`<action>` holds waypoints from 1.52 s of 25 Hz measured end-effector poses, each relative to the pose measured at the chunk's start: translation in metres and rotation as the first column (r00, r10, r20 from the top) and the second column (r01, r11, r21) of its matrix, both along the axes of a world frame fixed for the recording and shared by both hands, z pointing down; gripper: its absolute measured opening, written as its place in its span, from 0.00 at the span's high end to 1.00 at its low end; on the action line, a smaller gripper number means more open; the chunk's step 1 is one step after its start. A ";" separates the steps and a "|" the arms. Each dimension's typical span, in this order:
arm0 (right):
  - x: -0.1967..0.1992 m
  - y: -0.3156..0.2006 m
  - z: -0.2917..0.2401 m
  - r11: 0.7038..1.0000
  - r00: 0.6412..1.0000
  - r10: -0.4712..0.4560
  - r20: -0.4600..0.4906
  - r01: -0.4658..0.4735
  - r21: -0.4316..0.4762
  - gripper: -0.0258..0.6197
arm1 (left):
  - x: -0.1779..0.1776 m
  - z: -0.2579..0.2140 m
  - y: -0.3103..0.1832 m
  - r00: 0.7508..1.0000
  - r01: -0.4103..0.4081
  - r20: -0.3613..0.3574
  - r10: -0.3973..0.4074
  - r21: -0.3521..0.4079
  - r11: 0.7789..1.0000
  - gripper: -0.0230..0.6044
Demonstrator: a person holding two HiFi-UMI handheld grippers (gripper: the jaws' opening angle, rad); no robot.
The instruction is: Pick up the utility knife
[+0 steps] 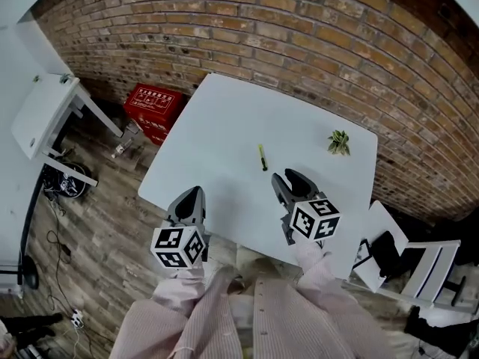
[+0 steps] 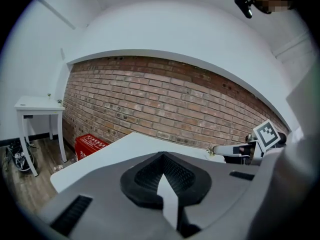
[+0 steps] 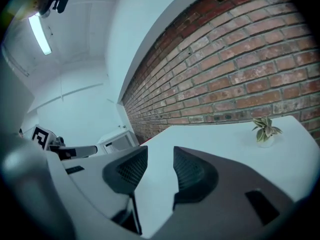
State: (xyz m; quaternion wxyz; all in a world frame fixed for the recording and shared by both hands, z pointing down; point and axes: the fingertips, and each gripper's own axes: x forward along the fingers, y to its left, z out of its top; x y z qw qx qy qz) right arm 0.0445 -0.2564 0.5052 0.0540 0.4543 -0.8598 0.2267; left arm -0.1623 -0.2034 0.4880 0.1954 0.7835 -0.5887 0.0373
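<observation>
The utility knife, slim and yellow-green, lies on the white table near its middle. It shows only in the head view. My right gripper hovers just right of and nearer than the knife, apart from it; its jaws stand open with nothing between them. Over the table's near left edge is my left gripper, with its jaws shut on nothing. Neither gripper view shows the knife.
A small potted plant stands at the table's far right, by the brick wall. A red crate and a white side table stand on the floor to the left. A white chair stands at the right.
</observation>
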 end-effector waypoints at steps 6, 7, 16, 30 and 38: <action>-0.002 -0.033 0.025 0.998 0.999 0.004 -0.043 -0.007 -0.069 0.73 | 0.003 0.020 -0.033 1.000 -0.007 -0.015 0.006 -0.055 0.998 0.98; -0.004 -0.038 0.028 0.997 0.999 0.001 -0.045 -0.004 -0.077 0.73 | 0.003 0.022 -0.038 1.000 -0.007 -0.016 0.006 -0.063 0.998 0.98; -0.016 -0.073 0.070 0.984 0.995 -0.030 -0.097 0.013 -0.177 0.73 | 0.003 0.054 -0.074 1.000 0.005 -0.027 -0.009 -0.142 0.990 0.98; -0.031 -0.096 0.132 0.957 0.962 -0.085 -0.259 0.006 -0.289 0.73 | 0.018 0.095 -0.102 0.998 -0.056 -0.040 0.047 -0.253 0.966 0.98; -0.040 -0.089 0.146 0.949 0.914 -0.149 -0.377 0.026 -0.314 0.74 | 0.024 0.107 -0.101 0.996 -0.081 -0.051 0.069 -0.283 0.956 0.98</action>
